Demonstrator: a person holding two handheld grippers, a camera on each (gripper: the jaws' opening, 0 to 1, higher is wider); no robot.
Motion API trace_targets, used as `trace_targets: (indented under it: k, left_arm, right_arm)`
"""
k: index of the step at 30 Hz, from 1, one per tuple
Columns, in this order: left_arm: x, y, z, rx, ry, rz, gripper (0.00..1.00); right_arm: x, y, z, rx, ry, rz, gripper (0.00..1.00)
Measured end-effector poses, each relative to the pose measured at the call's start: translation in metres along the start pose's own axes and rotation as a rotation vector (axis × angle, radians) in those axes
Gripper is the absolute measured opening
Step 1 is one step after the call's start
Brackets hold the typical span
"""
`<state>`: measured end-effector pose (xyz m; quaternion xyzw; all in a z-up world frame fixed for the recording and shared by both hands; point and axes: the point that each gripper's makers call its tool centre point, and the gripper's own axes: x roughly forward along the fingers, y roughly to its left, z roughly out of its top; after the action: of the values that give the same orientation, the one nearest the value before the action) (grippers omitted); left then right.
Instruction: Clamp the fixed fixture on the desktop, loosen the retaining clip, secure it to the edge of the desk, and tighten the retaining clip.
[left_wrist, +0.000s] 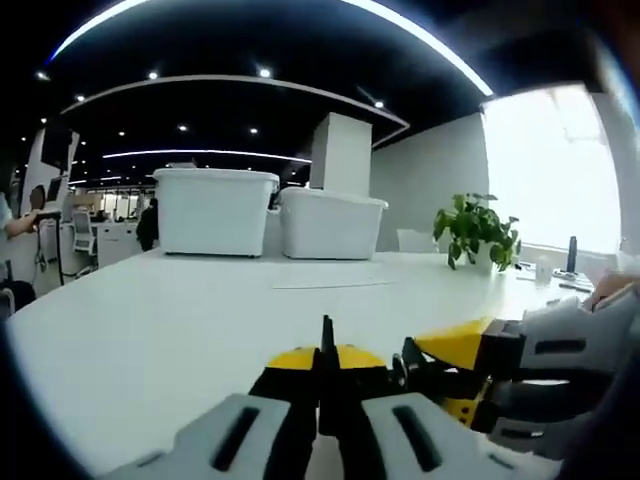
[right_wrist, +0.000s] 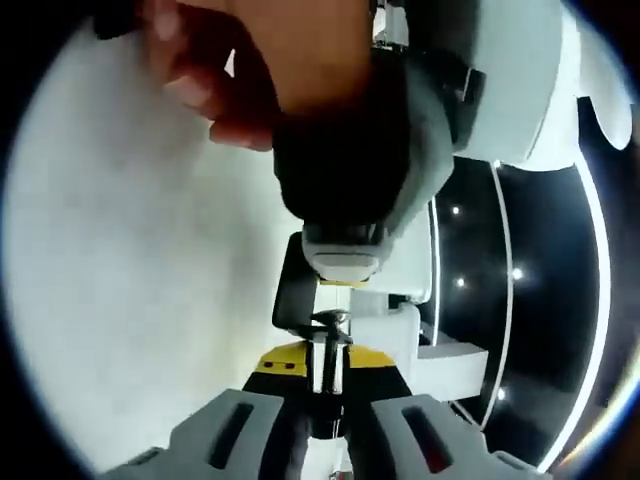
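Where plant (left_wrist: 477, 228) sits: left gripper view.

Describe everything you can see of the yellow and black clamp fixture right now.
The clamp fixture looks like hard plastic: yellow shells on a black body, with a thin black bar standing up from its middle. It sits at the near edge of the white desk. The left hand-held gripper is shut on it from the front, and the right hand-held gripper grips its yellow side from the right. In the right gripper view the bar runs between that gripper's closed jaws.

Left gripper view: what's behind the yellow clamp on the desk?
Behind the clamp: bare desk, then two white bins and a plant. The bins hide whatever sits behind them.
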<state>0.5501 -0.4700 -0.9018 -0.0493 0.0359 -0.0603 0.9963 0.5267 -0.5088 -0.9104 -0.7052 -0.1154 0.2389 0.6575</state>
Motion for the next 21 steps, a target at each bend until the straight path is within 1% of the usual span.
trace_targets:
  k: [1,2,3,5,6,8,9,10,11,12,13,14,16,18,20,21]
  left_arm:
    - [-0.001,0.000,0.000,-0.006,-0.003,0.004,0.05]
    - [-0.001,0.001,0.002,-0.014,-0.014,0.009,0.05]
    - [-0.001,0.003,0.002,-0.033,-0.016,0.012,0.05]
    - [-0.001,0.003,0.002,-0.035,-0.020,0.013,0.06]
    - [-0.001,0.003,0.002,-0.031,-0.020,0.015,0.06]
    - [-0.001,0.003,0.001,-0.015,-0.022,0.014,0.07]
    - [-0.001,0.003,0.000,0.010,-0.023,0.007,0.07]
    - [-0.001,0.002,-0.001,0.035,-0.025,0.001,0.08]
    - [0.000,0.000,-0.001,0.046,-0.028,-0.003,0.09]
    - [0.000,-0.001,0.002,0.067,-0.042,-0.011,0.10]
    - [0.000,-0.004,0.007,0.094,-0.068,-0.024,0.12]
    - [-0.001,-0.006,0.009,0.102,-0.082,-0.031,0.14]
    - [-0.001,-0.008,0.008,0.106,-0.080,-0.037,0.21]
    - [0.000,-0.010,0.007,0.127,-0.075,-0.043,0.22]
    - [-0.001,-0.010,0.009,0.122,-0.085,-0.045,0.25]
    - [-0.002,-0.010,0.011,0.109,-0.092,-0.048,0.28]
  right_arm:
    - [-0.002,-0.003,0.001,0.004,-0.004,-0.016,0.01]
    - [-0.001,-0.006,0.001,-0.013,-0.012,-0.035,0.00]
    - [-0.001,-0.006,0.001,-0.018,-0.017,-0.039,0.00]
    - [-0.002,-0.006,0.000,-0.012,-0.024,-0.050,0.00]
    - [0.001,-0.006,0.000,-0.007,-0.030,-0.053,0.00]
    - [0.003,-0.004,-0.001,0.003,-0.040,-0.061,0.00]
    - [0.004,-0.004,-0.001,0.009,-0.044,-0.067,0.00]
    - [0.010,-0.002,-0.002,0.017,-0.051,-0.075,0.00]
    - [0.011,-0.001,-0.003,0.020,-0.056,-0.083,0.00]
    - [0.010,0.000,-0.004,0.031,-0.061,-0.085,0.00]
    - [0.010,0.002,-0.004,0.039,-0.064,-0.085,0.00]
    - [0.011,0.004,-0.006,0.039,-0.065,-0.087,0.00]
    - [0.010,0.010,-0.008,0.067,-0.073,-0.093,0.00]
    - [0.014,0.014,-0.009,0.055,-0.075,-0.086,0.00]
    - [0.013,0.005,-0.008,0.076,-0.079,-0.100,0.00]
    - [0.013,0.002,-0.008,0.108,-0.091,-0.115,0.00]
